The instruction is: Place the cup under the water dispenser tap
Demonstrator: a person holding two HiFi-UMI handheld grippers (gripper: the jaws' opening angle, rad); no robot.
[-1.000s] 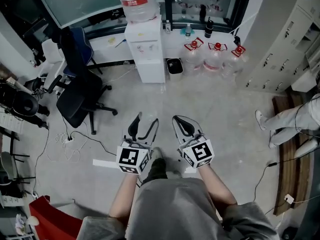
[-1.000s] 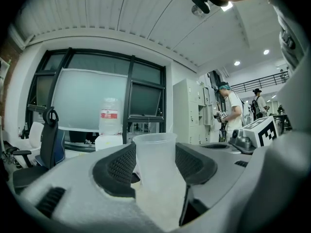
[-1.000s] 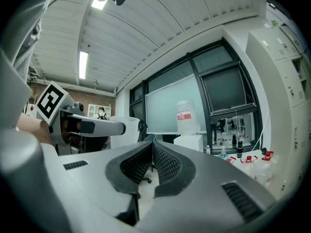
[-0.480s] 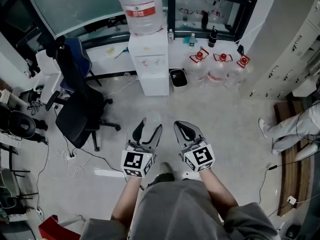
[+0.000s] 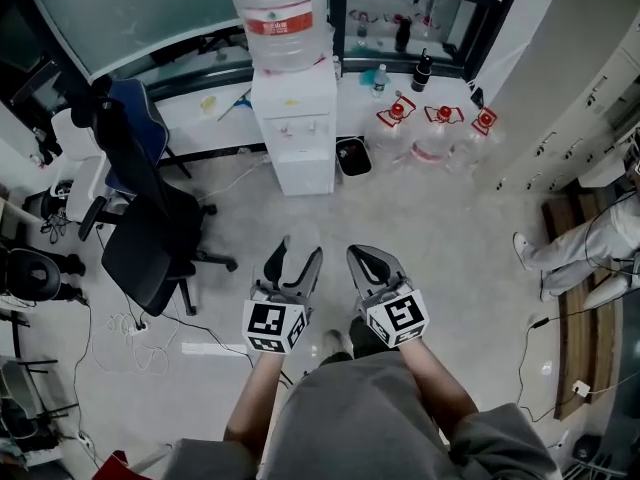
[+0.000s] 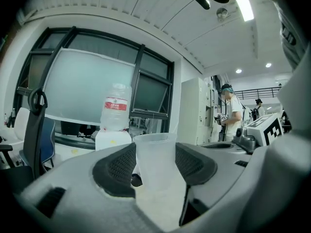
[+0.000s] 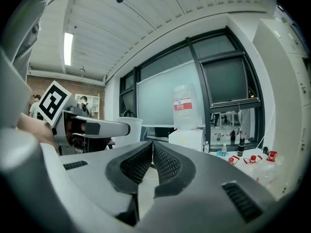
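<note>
A clear plastic cup (image 6: 156,166) stands upright between the pads of my left gripper (image 6: 154,154), which is shut on it. In the head view the left gripper (image 5: 295,251) hangs above the floor, with the cup (image 5: 303,236) faint at its tips. My right gripper (image 5: 372,258) is level beside it, its jaws (image 7: 152,152) shut on nothing. The white water dispenser (image 5: 293,128), with a big bottle (image 5: 275,13) on top, stands ahead by the window wall, some way off. It also shows as the dispenser (image 6: 112,139) past the cup.
A dark office chair (image 5: 140,233) stands left of the path. Right of the dispenser are a small bin (image 5: 352,156) and three spare water bottles (image 5: 430,133). Cables (image 5: 140,318) lie on the floor at left. A person's legs (image 5: 570,253) are at far right, by lockers.
Both grippers and the person have moved forward across the floor towards the dispenser, which now sits a little nearer. The cup stays held in the left gripper.
</note>
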